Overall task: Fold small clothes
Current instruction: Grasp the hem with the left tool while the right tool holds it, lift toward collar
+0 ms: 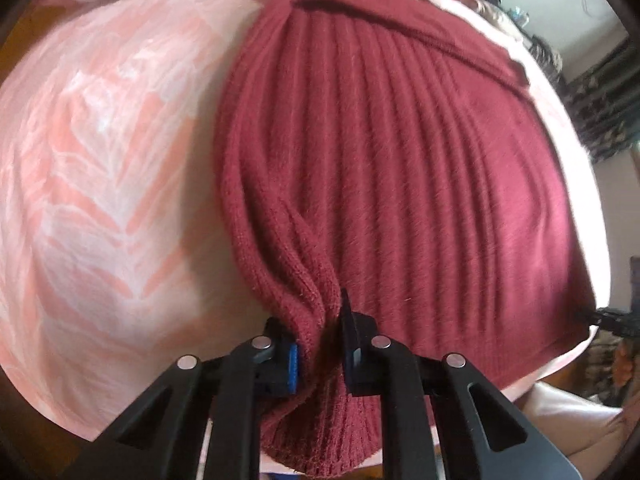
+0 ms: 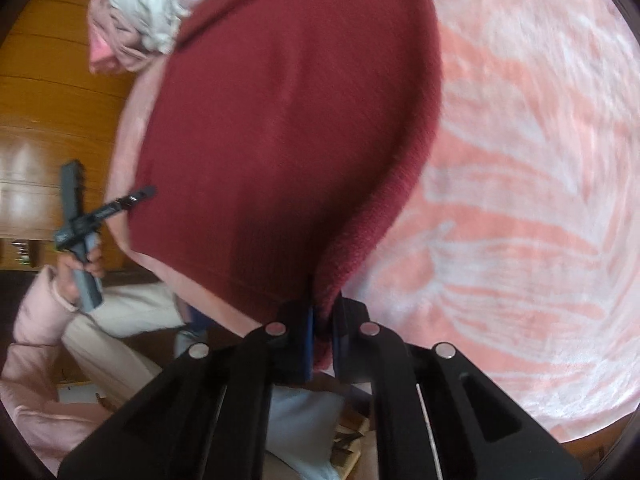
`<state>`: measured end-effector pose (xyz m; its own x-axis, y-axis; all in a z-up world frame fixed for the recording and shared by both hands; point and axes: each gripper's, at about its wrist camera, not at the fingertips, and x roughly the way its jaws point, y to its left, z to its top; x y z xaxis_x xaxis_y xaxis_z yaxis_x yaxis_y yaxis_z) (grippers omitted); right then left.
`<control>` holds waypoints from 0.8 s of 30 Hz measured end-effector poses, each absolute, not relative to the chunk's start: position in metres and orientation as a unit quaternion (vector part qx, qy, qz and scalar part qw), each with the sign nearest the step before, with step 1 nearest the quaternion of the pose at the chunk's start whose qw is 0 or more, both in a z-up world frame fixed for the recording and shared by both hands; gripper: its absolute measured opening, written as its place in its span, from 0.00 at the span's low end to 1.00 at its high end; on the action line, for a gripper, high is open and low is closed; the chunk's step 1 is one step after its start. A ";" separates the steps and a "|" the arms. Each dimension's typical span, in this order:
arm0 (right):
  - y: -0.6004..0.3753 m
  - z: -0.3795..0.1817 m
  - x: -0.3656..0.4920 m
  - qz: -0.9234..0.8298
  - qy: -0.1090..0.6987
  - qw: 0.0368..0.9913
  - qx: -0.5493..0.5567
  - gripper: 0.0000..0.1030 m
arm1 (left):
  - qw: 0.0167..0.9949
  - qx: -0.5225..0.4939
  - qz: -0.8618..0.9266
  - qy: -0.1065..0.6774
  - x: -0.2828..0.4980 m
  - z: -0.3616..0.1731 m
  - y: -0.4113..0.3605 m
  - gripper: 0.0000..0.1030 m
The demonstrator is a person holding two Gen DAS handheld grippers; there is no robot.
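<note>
A dark red ribbed knit garment [image 1: 392, 160] lies spread on a pink and white patterned bedspread [image 1: 112, 168]. My left gripper [image 1: 320, 344] is shut on a bunched fold of its near hem, and ribs fan out from the pinch. In the right wrist view the same red garment [image 2: 280, 140] fills the centre. My right gripper [image 2: 322, 332] is shut on its near corner edge. The left gripper [image 2: 80, 224] shows there at the far left, held by a hand in a pink sleeve.
A heap of pale grey and pink clothes [image 2: 136, 28] lies at the far end of the bed. Wooden cabinets [image 2: 52, 120] stand to the left beyond the bed. The person's light trousers [image 2: 120, 344] are at the bed's near edge.
</note>
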<state>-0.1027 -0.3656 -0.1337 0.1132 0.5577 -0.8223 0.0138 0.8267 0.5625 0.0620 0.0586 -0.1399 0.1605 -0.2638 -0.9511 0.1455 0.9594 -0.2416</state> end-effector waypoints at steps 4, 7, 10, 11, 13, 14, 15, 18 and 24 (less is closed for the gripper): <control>-0.377 -0.107 -0.097 0.201 0.601 0.733 0.246 0.05 | 0.761 -0.097 -0.153 0.623 0.075 -0.120 0.068 0.15; -0.386 -0.097 -0.091 0.200 0.583 0.742 0.264 0.05 | 0.766 -0.125 -0.165 0.608 0.078 -0.106 0.068 0.15; -0.393 -0.088 -0.083 0.197 0.572 0.748 0.273 0.05 | 0.774 -0.150 -0.169 0.592 0.086 -0.089 0.071 0.15; -0.395 -0.086 -0.079 0.195 0.568 0.749 0.279 0.05 | 0.776 -0.156 -0.167 0.587 0.090 -0.086 0.069 0.15; -0.400 -0.079 -0.066 0.187 0.558 0.752 0.295 0.05 | 0.783 -0.168 -0.166 0.576 0.103 -0.077 0.065 0.15; -0.402 -0.077 -0.060 0.183 0.554 0.754 0.301 0.05 | 0.785 -0.171 -0.164 0.572 0.108 -0.073 0.064 0.15; -0.405 -0.071 -0.050 0.175 0.548 0.760 0.303 0.05 | 0.788 -0.174 -0.163 0.568 0.111 -0.068 0.067 0.15; -0.405 -0.065 -0.024 0.155 0.541 0.764 0.316 0.05 | 0.793 -0.184 -0.154 0.560 0.136 -0.061 0.063 0.15; -0.417 -0.074 0.034 0.109 0.540 0.763 0.338 0.05 | 0.795 -0.202 -0.123 0.559 0.186 -0.061 0.057 0.15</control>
